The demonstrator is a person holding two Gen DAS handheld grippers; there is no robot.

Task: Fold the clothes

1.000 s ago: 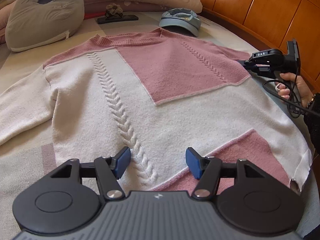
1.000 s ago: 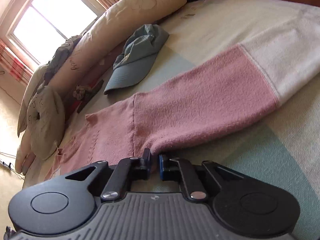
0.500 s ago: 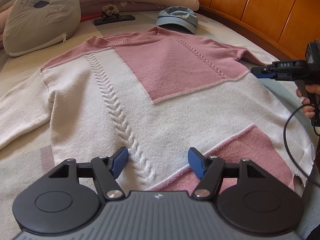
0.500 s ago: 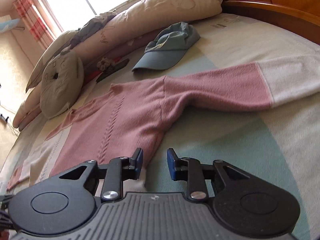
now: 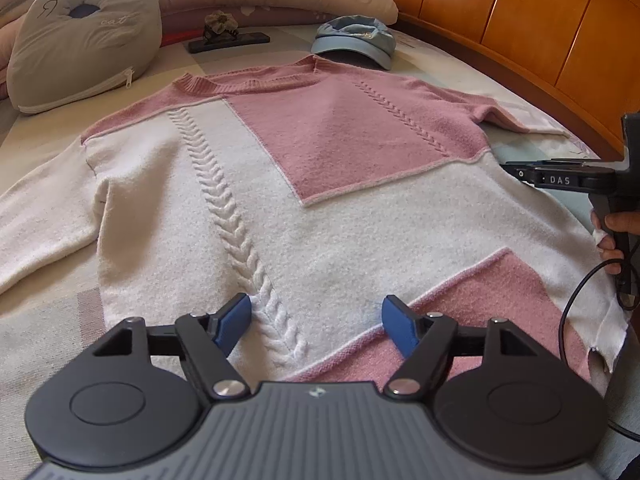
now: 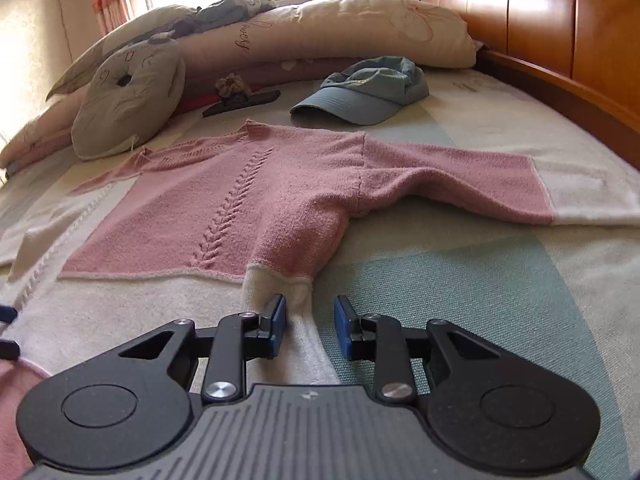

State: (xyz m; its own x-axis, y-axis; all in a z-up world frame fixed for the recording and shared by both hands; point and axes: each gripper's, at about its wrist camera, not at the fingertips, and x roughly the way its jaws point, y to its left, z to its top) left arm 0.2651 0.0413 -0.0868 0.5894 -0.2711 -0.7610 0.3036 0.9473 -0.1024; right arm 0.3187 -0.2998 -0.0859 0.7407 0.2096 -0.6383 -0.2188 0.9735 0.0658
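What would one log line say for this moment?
sweater: flat on bed | left gripper: open, opening, above hem | right gripper: open, at side edge

My bed (image 6: 460,280) carries the sweater (image 5: 340,208) spread flat, a blue cap (image 6: 368,88) beyond its collar, pillows (image 6: 320,36), a cushion (image 5: 84,32) and a dark bar (image 5: 228,42).

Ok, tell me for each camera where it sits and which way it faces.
Left wrist: on the left gripper near the hem, looking up the sweater toward the pillows; open jaws, plus the right gripper in a hand.
Right wrist: on the right gripper at the sweater's side edge; open jaws over white knit.
Shared: sweater, blue cap, cat cushion.
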